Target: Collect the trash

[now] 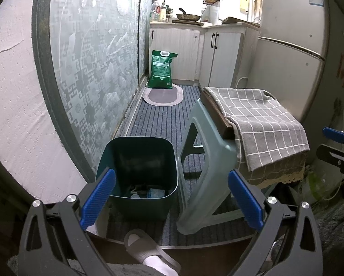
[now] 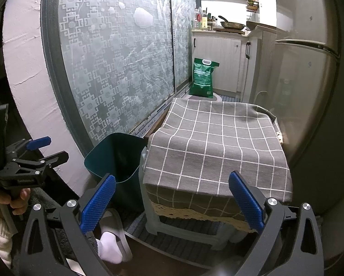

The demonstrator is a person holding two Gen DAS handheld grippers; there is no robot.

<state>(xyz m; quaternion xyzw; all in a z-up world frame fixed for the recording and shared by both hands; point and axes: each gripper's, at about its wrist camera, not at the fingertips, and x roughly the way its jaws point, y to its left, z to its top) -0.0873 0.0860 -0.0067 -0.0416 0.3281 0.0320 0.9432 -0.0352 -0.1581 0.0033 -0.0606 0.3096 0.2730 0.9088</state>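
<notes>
Dark green, square-mouthed trash bin (image 1: 137, 168) stood on the striped floor mat (image 1: 162, 119), between the patterned glass door (image 1: 91, 64) and the pale green stool (image 1: 206, 161); a few scraps lay at its bottom. A grey checked cloth (image 2: 217, 149) covered the stool. Left gripper (image 1: 170, 197) and right gripper (image 2: 172, 199) each had fingers spread wide apart, holding nothing.

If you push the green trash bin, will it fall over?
Probably it slides or tips easily: the trash bin looks like thin plastic, taller than wide, with only a little trash at the bottom. The plastic stool standing close beside it might stop it falling that way.
</notes>
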